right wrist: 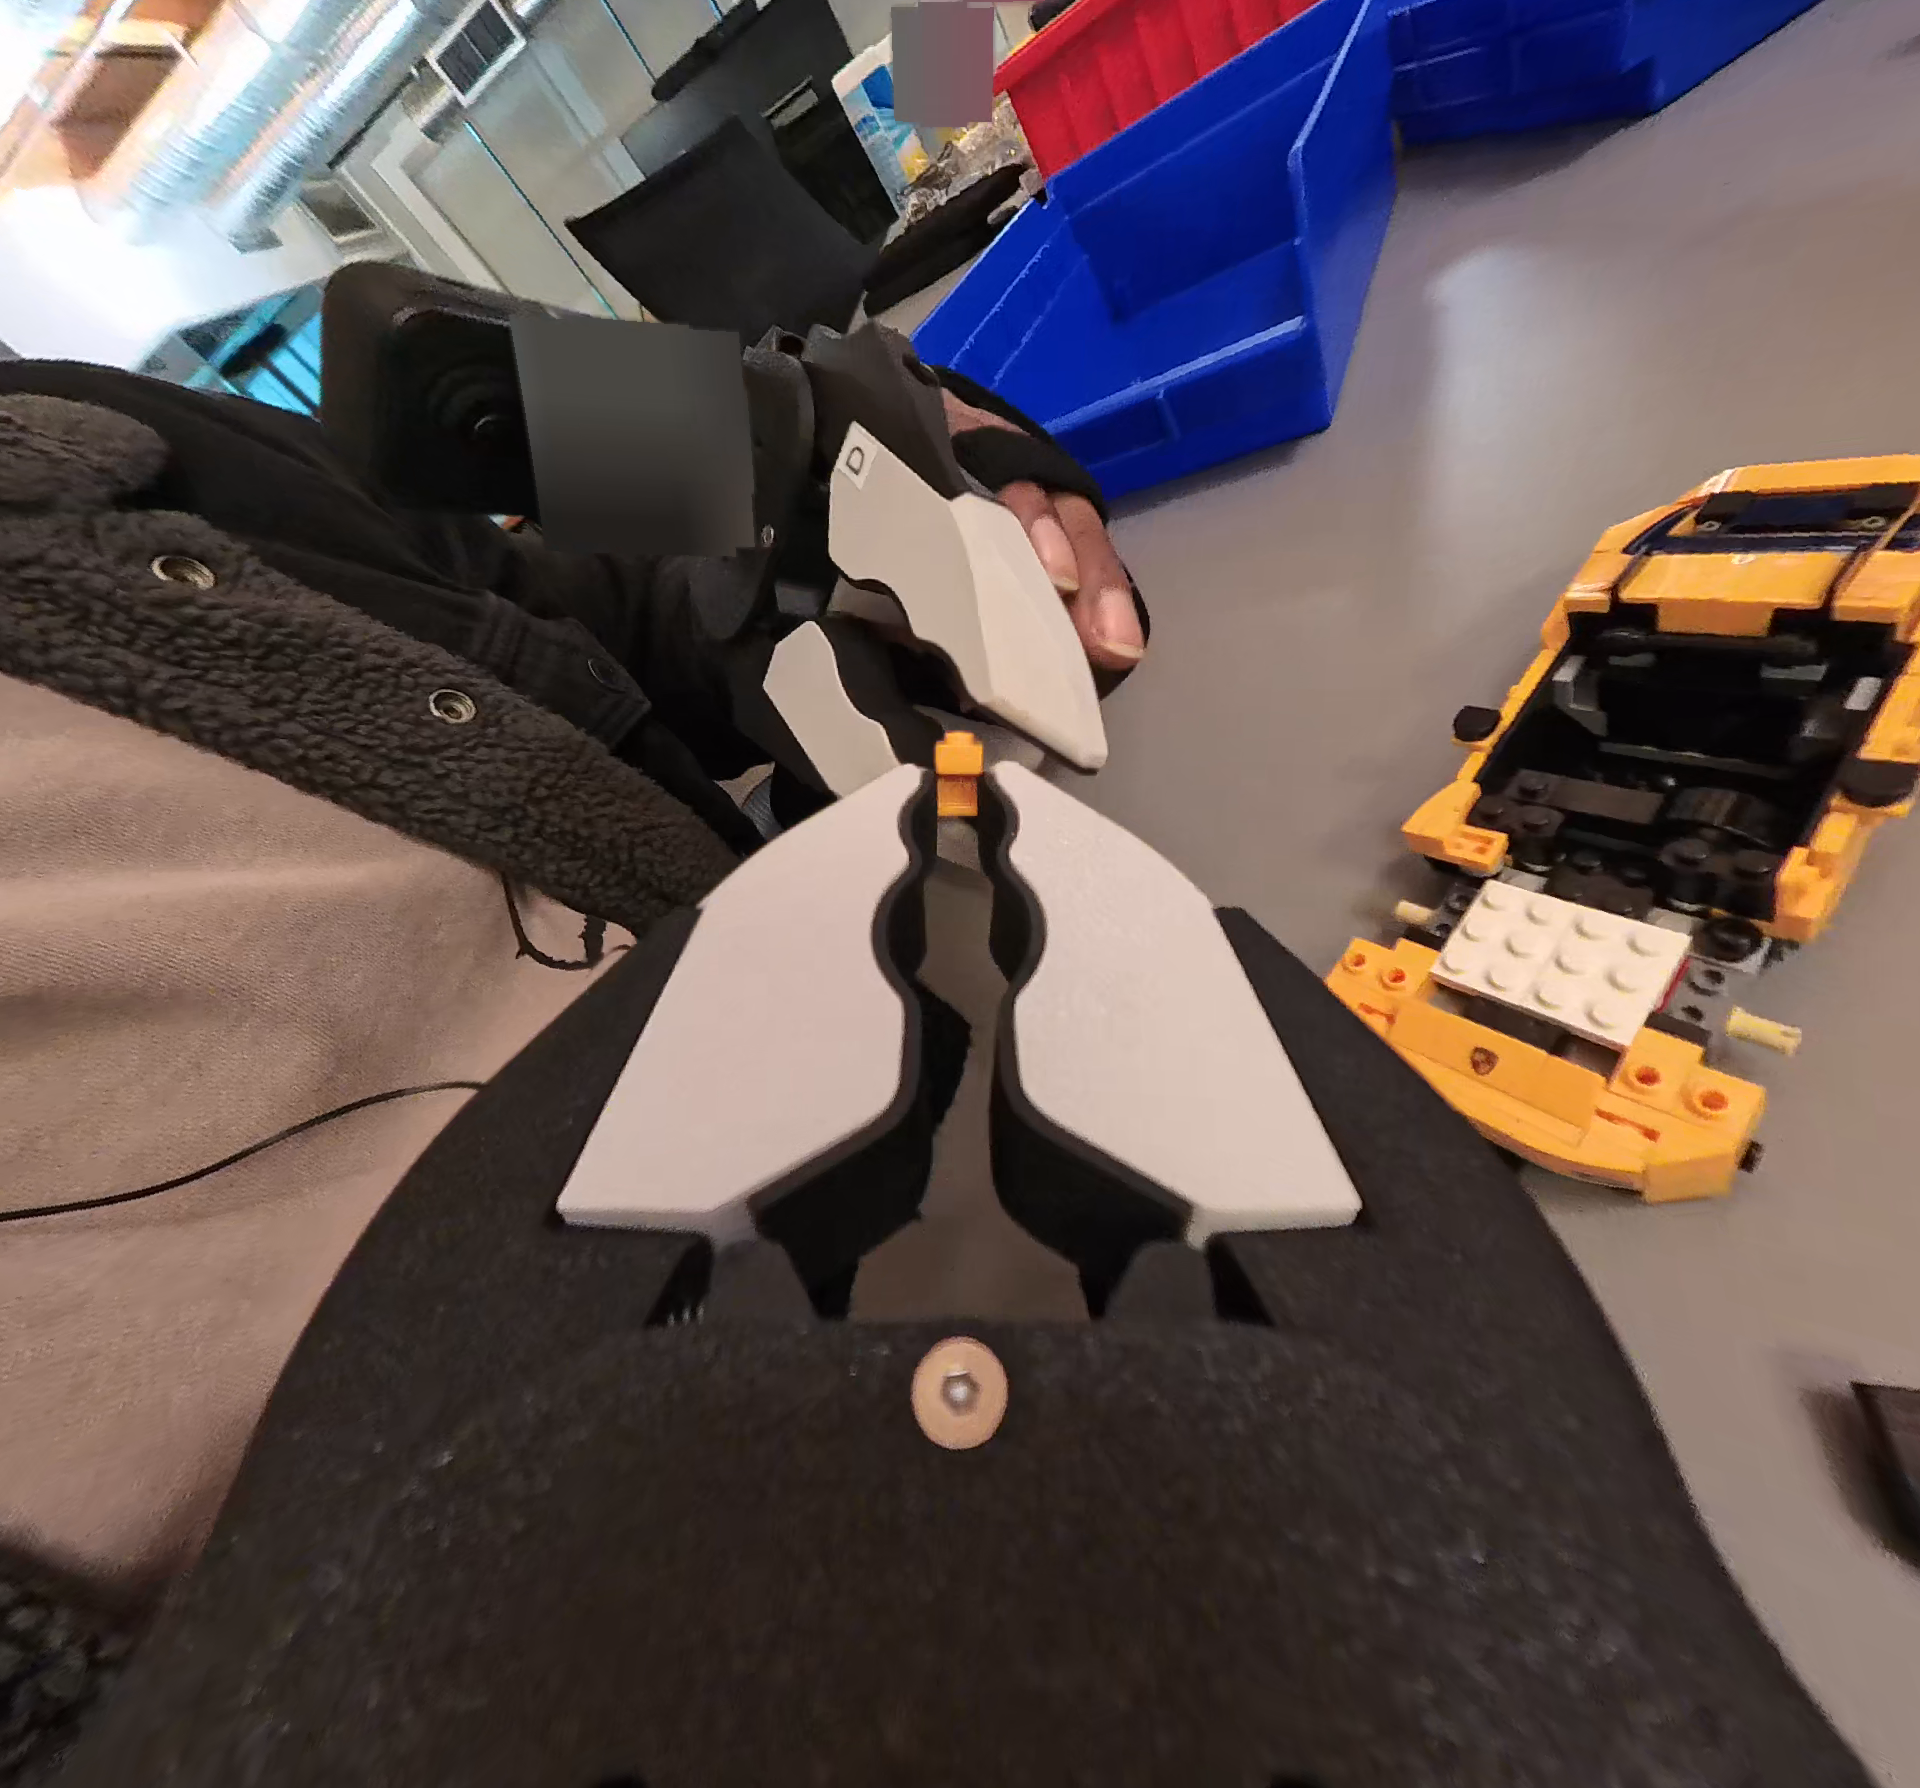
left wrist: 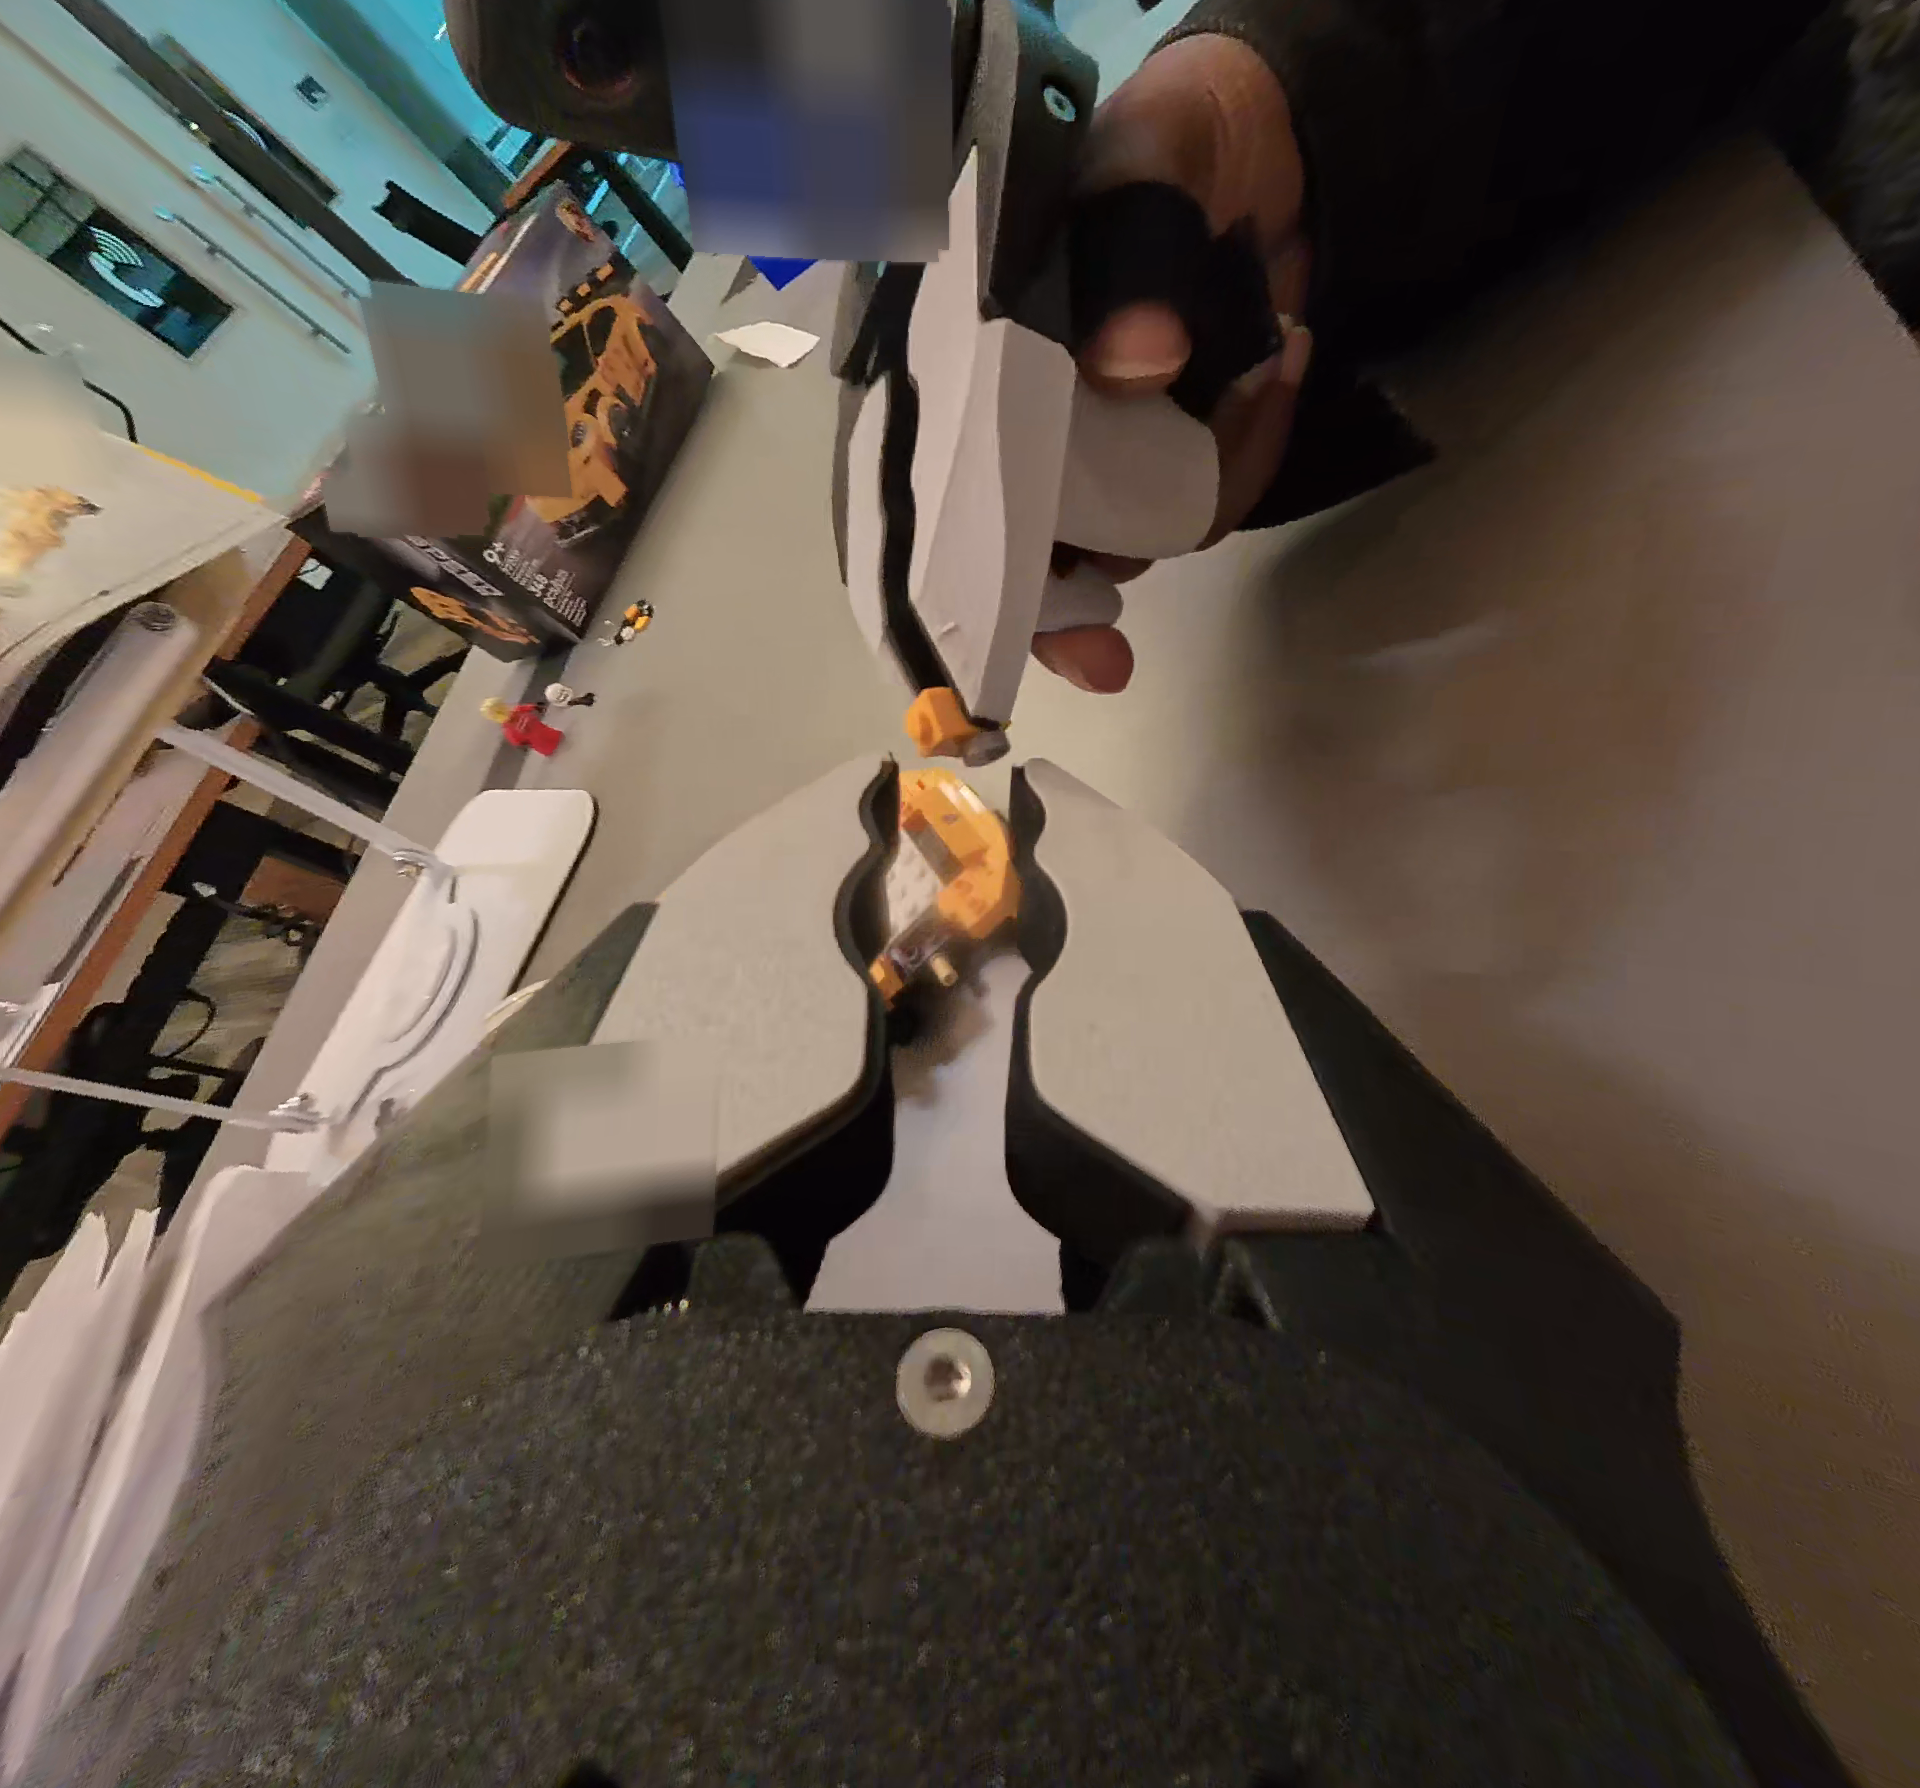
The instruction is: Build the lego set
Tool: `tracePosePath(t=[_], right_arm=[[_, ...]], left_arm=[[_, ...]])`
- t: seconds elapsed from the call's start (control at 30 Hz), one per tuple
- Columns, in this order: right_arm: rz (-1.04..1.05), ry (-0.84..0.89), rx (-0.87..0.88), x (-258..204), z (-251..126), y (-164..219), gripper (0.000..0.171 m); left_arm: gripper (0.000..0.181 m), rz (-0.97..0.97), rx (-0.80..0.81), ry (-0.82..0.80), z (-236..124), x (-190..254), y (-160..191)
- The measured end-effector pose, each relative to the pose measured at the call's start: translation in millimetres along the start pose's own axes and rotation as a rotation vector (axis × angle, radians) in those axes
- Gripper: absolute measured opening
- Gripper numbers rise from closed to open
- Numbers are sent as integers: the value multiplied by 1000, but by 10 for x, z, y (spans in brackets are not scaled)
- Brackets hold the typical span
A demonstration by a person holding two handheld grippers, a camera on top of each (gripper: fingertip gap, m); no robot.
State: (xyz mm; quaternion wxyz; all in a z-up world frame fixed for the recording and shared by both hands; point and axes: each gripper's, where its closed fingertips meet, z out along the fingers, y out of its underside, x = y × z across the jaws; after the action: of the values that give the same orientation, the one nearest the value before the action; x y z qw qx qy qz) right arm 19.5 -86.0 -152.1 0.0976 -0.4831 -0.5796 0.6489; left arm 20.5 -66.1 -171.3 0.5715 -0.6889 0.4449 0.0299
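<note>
Two grippers meet tip to tip above the grey table (right wrist: 1558,304). Nearest us, our right gripper (right wrist: 957,796) pinches a small orange lego piece (right wrist: 957,778) at its very tips. Our left gripper (left wrist: 953,782) stands narrowly parted; we cannot tell whether it grips anything, the orange lego car (right wrist: 1621,824) showing through its gap. The car lies on the table, roofless. Farther off sit minifigures (left wrist: 525,722), the set's box (left wrist: 582,450), blue bins (right wrist: 1195,284) and a red bin (right wrist: 1174,3).

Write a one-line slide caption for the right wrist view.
Right gripper pinching a small orange brick near the left gripper, with the partly built orange car on the grey table.
</note>
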Motion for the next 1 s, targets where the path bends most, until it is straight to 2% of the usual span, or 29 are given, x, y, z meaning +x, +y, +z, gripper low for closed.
tracePosePath(t=[0.5,0.6,0.7,1.0], right_arm=[[133,-75,18,15,27,31,7],[138,-67,33,35,13,12,7],[143,-73,43,32,5,-3,7],[146,-65,42,44,23,9,7]], left_arm=[[9,78,-10,-21,3,15,62],[0,73,1,-21,-10,4,67],[16,59,7,-17,-6,6,52],[21,61,8,-18,9,15,70]])
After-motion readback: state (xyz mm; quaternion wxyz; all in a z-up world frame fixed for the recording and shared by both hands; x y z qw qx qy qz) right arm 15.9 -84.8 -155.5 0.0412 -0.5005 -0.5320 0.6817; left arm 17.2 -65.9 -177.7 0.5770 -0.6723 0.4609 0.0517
